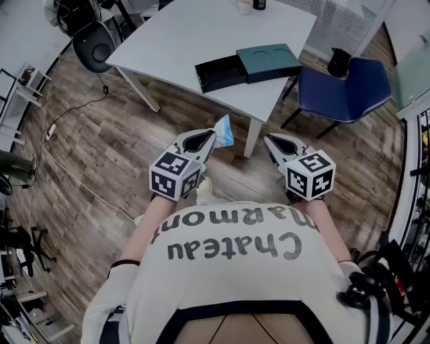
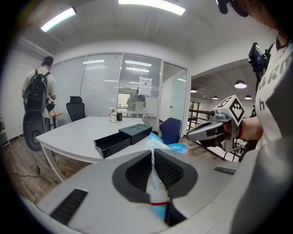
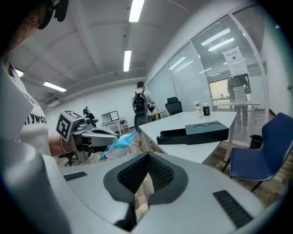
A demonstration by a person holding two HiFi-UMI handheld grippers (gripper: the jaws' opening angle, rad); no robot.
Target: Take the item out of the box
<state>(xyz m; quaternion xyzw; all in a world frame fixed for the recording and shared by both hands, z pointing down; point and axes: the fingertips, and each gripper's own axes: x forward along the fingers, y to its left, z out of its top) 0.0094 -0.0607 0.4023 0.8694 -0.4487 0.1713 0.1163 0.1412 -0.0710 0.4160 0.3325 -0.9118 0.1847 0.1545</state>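
A dark teal box (image 1: 269, 62) lies on the white table (image 1: 181, 33) with its black drawer (image 1: 216, 75) pulled out; the drawer looks empty. My left gripper (image 1: 213, 139) hangs in front of the table, over the floor, shut on a blue and white packet (image 1: 225, 130). In the left gripper view the packet (image 2: 161, 144) sticks up from between the pads of that gripper (image 2: 153, 161). My right gripper (image 1: 270, 142) is level with it on the right, well short of the box, shut with nothing in it (image 3: 147, 161). Both grippers are close to the person's chest.
A blue chair (image 1: 346, 84) stands right of the table, a black office chair (image 1: 94, 44) at its left corner. Two small containers (image 1: 245, 7) sit on the far table edge. A person with a backpack (image 2: 39, 91) stands in the background. Cables run over the wooden floor (image 1: 74, 175).
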